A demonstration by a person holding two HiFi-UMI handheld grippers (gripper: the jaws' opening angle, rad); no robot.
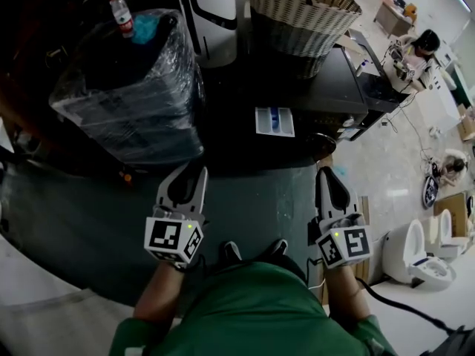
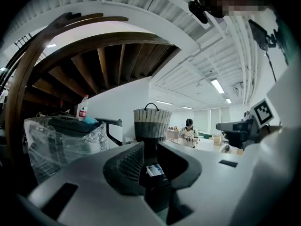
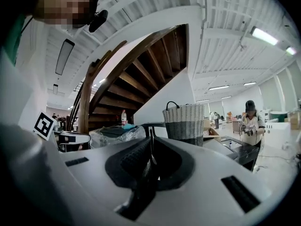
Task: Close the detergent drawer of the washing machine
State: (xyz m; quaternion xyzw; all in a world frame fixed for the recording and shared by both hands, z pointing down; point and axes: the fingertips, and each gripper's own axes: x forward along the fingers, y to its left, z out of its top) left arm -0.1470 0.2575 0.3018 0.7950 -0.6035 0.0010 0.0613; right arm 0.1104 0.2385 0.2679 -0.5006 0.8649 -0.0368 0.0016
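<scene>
Left gripper (image 1: 194, 170): jaws a narrow gap apart, nothing between them. Right gripper (image 1: 324, 173): jaws pressed together, also empty. Both are held low and level in front of the washing machine (image 1: 334, 87), well short of it, tips aimed at its front; this reads as a ready stance, the closing push not yet begun. The detergent drawer (image 1: 274, 121), white with a blue insert, stands pulled out from the machine's front panel, nearer the right gripper's line of reach; the left gripper's own view sights it through the gap in its jaws. A wicker basket (image 1: 297, 21) sits on the machine's top. To the machine's left is a plastic-wrapped unit (image 1: 133, 102) carrying a bottle (image 1: 122, 13). Writing: the bottle's red label is too small to read; no brand shows on the machine.
</scene>
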